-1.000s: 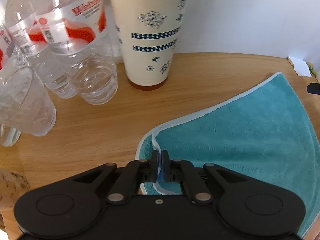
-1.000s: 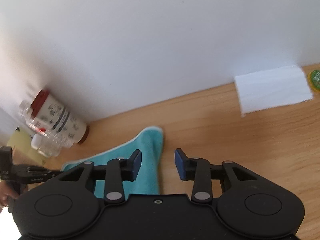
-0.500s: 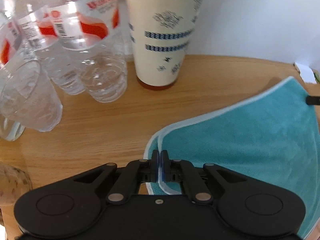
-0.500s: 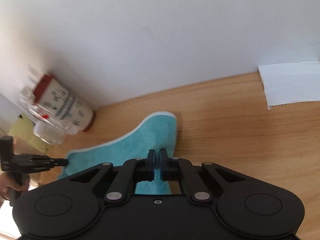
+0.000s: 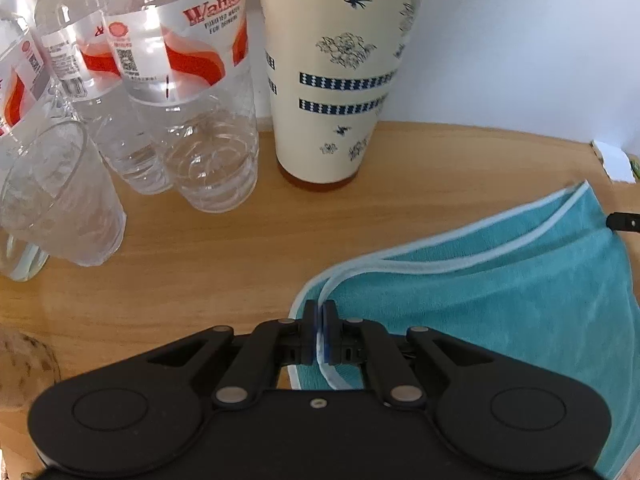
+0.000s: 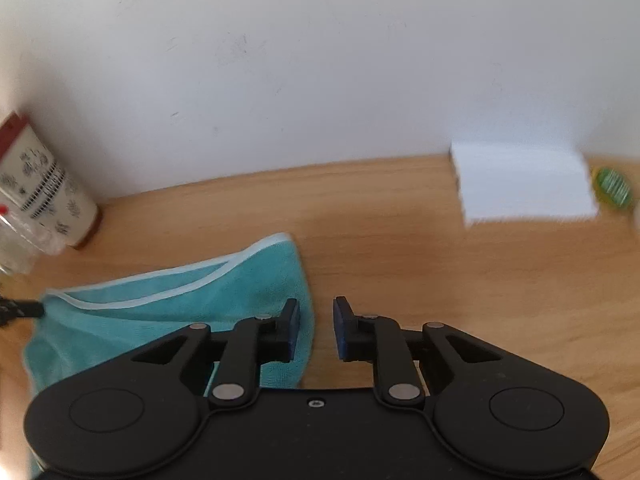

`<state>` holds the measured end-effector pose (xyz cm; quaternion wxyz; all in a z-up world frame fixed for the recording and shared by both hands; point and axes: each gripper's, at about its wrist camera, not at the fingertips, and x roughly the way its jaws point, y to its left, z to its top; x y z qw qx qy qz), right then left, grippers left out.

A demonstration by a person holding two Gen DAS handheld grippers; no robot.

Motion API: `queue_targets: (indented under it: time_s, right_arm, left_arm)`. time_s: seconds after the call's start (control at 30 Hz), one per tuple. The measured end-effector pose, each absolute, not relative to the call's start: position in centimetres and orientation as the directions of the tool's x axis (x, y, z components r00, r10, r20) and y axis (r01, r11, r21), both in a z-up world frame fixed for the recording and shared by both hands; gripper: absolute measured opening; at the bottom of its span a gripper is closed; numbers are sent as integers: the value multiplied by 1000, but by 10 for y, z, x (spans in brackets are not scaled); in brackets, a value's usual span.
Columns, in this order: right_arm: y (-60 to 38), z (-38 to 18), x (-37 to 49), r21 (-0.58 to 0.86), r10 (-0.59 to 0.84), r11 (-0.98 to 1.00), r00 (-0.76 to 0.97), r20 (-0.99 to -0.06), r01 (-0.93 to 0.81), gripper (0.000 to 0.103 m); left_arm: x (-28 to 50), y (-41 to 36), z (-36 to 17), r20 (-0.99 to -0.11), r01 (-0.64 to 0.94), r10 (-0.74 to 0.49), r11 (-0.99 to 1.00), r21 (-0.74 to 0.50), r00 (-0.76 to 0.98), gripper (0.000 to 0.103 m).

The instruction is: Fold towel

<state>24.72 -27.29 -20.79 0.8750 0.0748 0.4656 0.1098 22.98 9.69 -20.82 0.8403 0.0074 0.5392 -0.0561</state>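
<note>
Right gripper [image 6: 316, 328] fingers reopened, spread beside towel [image 6: 168, 312]; left gripper [image 5: 319, 332] pinching hem; cup [image 5: 336, 76], bottles [image 5: 192, 92] close ahead.

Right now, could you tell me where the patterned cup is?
In the left wrist view the patterned cup stands upright against the wall, right of the water bottles.

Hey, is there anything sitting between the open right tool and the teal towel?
Nothing visible. The right tool is open at the towel's right edge, with only bare table around its tips. The paper sheet lies far off by the wall.
</note>
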Motion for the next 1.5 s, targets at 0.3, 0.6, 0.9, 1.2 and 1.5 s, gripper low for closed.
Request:
queue_targets:
  time_s: [0.3,0.6,0.9,1.2,1.5]
  right_arm:
    - [-258,-210,270,163,256,962,526,-811,-217,36]
    - [-246,-215,299,195,336,927,480,-810,-320,5]
    - [-254,-219,306,189,261,964,546,-796,-186,22]
    - [-267,-181,265,139,248,962,545,-801,-234,26]
    - [-248,-205,181,156,263,948,411,-873,-277,24]
  left_arm:
    - [224,102,-209,-912,112,-84,993,-42,401,2]
    - [224,98,-207,-906,113,-87,993,-44,414,2]
    - [216,104,-205,-898,88,-53,996,-16,437,2]
    - [224,104,-205,-907,83,-45,997,-11,419,2]
    - [222,106,-195,-921,116,12,991,62,389,3]
